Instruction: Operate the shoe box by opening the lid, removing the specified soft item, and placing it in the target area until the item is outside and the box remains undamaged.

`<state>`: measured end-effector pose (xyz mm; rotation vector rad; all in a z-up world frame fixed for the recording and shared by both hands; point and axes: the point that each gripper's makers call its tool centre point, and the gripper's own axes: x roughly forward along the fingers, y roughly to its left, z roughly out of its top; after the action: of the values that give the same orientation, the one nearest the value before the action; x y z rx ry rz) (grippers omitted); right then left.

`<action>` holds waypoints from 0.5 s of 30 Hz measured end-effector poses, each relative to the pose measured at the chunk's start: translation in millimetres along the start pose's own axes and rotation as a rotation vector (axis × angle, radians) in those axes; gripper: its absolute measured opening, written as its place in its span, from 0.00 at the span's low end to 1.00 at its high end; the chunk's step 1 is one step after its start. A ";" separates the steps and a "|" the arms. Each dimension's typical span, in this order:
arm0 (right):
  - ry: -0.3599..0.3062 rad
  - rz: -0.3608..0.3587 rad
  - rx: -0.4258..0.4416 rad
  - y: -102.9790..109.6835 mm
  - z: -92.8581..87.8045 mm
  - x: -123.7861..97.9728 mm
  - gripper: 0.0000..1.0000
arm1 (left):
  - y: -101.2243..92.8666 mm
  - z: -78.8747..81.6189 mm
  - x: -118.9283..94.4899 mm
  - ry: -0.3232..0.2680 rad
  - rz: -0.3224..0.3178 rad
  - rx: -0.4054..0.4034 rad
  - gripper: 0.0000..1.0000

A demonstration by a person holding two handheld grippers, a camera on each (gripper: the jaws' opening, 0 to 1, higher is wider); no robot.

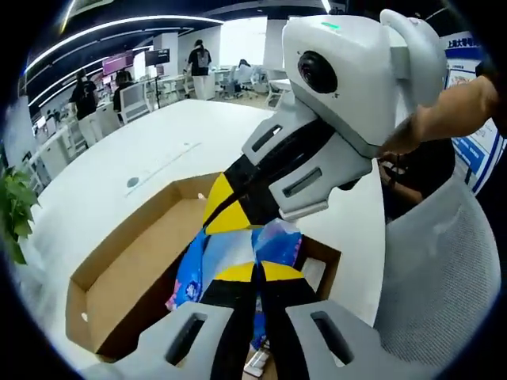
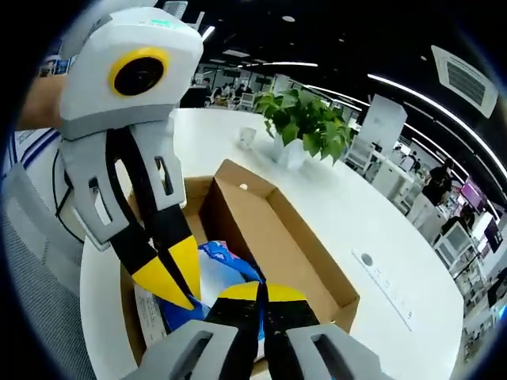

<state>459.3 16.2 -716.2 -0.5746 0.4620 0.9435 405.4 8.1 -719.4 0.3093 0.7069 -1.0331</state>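
Observation:
An open brown cardboard shoe box (image 1: 119, 273) lies on the white table, its lid (image 2: 273, 229) folded back flat beside it. Inside it sits a blue and white soft plastic packet (image 1: 277, 241), also seen as blue folds (image 2: 230, 260) in the right gripper view. My left gripper (image 1: 255, 273) is shut, its yellow tips pinching the packet over the box. My right gripper (image 2: 263, 293) is shut on the same packet from the opposite side. Each gripper enters the other's view: the right gripper (image 1: 223, 207) from above right, the left gripper (image 2: 176, 285) from the left.
A potted green plant (image 2: 305, 119) and a white cup (image 2: 247, 136) stand on the table beyond the box. White paper (image 2: 146, 313) lies in the box. A grey mesh chair (image 1: 444, 269) is close by. Another plant (image 1: 16, 206) borders the table (image 1: 158, 150); people stand far off.

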 end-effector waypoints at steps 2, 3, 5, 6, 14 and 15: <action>-0.008 -0.003 -0.002 -0.6 4.2 -3.3 0.00 | -2.5 6.2 -4.7 -0.014 0.002 0.004 0.00; -0.015 -0.007 -0.005 -1.6 7.4 -5.7 0.00 | -3.9 9.3 -6.8 -0.019 0.003 0.005 0.00; -0.024 -0.012 -0.006 -2.7 11.9 -9.7 0.00 | -6.4 14.8 -10.2 -0.027 0.006 0.016 0.00; -0.028 -0.014 -0.008 -3.2 13.6 -11.3 0.00 | -7.0 16.7 -11.4 -0.028 0.009 0.022 0.00; -0.055 -0.034 -0.010 -10.0 25.5 -29.7 0.00 | -14.7 35.7 -20.2 -0.048 0.013 0.046 0.00; -0.057 -0.036 -0.008 -11.0 26.1 -31.8 0.00 | -15.4 37.4 -20.1 -0.050 0.012 0.048 0.00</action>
<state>455.6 8.2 -674.6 -0.5603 0.3956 0.9255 400.3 -6.4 -676.9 0.3274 0.6351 -1.0444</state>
